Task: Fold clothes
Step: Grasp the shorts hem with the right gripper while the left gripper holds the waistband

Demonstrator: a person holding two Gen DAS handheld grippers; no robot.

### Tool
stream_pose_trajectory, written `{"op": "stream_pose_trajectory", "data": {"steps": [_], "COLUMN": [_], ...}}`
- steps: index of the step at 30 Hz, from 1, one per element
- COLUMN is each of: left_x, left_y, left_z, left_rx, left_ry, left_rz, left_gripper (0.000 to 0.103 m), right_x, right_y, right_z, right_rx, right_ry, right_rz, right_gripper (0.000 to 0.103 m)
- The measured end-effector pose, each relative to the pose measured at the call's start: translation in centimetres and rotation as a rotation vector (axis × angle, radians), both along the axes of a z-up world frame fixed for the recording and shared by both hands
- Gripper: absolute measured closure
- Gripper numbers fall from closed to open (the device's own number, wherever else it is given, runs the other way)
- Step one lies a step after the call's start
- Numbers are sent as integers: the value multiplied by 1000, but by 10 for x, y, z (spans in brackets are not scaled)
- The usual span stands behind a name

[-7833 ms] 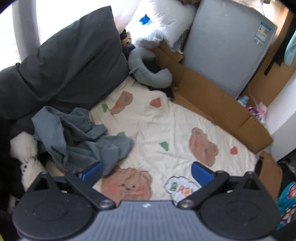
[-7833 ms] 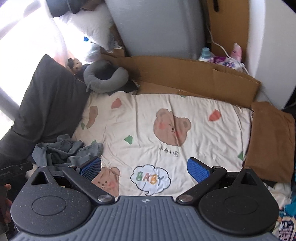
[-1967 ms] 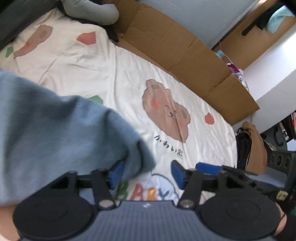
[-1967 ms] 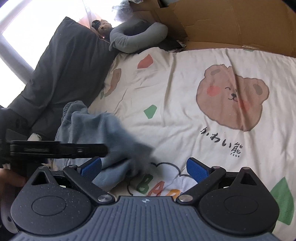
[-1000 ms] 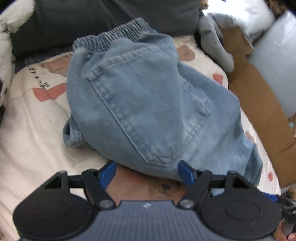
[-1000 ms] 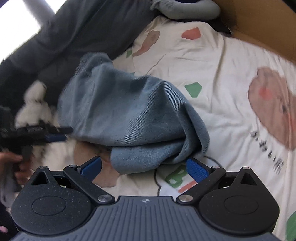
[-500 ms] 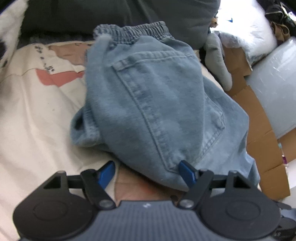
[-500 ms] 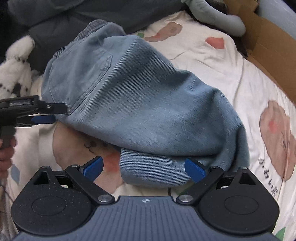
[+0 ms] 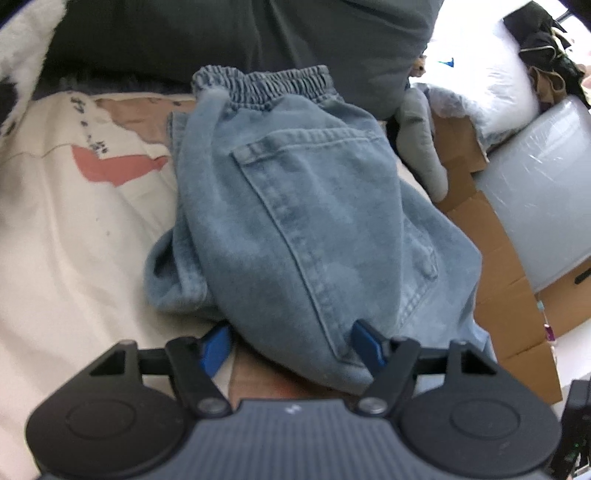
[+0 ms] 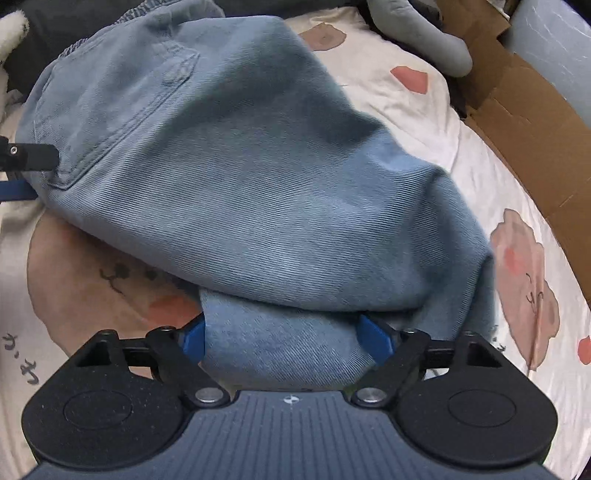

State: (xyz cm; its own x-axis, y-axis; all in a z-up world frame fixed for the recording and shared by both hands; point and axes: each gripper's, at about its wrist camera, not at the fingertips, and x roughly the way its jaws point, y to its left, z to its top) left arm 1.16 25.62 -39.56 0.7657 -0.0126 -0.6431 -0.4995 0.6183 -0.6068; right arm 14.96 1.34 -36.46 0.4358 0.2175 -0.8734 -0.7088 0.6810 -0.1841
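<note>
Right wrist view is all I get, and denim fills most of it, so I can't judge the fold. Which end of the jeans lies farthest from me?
Observer: The elastic waistband, at the dark pillow.
Operator: Is the left gripper on the cloth?
Observer: The left gripper has the jeans edge between its blue pads, jaws closing.
Operator: Anything loose on its side?
Observer: Yes, a bunched roll of denim sticks out from under the top layer onto the bear-print sheet.
</note>
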Motion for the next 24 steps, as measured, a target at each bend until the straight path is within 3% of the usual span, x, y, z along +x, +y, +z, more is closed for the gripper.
{"op": "stream_pose_trajectory", "data": {"steps": [3,6,8,9,11,12,17,24], "left_x": [1,2,3,3,2,2,7,43], "left_y": [2,1,0,1,1,2,1,7], "left_z": [-2,-1,4,7,15,21,58,106], "left_rx": [-8,-7,-17,-23,-33,-36,-29,9], "left_ry": [-8,-15,-17,-21,-30,-40,-123,-215], "left_rz": [16,15,6,-2,-17,-23,-45,-65], "left_gripper": [30,37,54,58,81,85,92,94], "right_x": [9,22,26,27,31,32,41,53], "right_y": [-15,-29,-30,-29,-32,-35,-52,-73], "right_z": [4,7,7,8,14,17,39,64], "right_rx": [3,15,23,28,42,52,103,155], "right_ry": [-1,17,21,20,22,34,54,32], "right_rz": [-2,-22,-15,-8,1,3,9,-5], "right_gripper": [23,40,54,57,66,68,77,81]}}
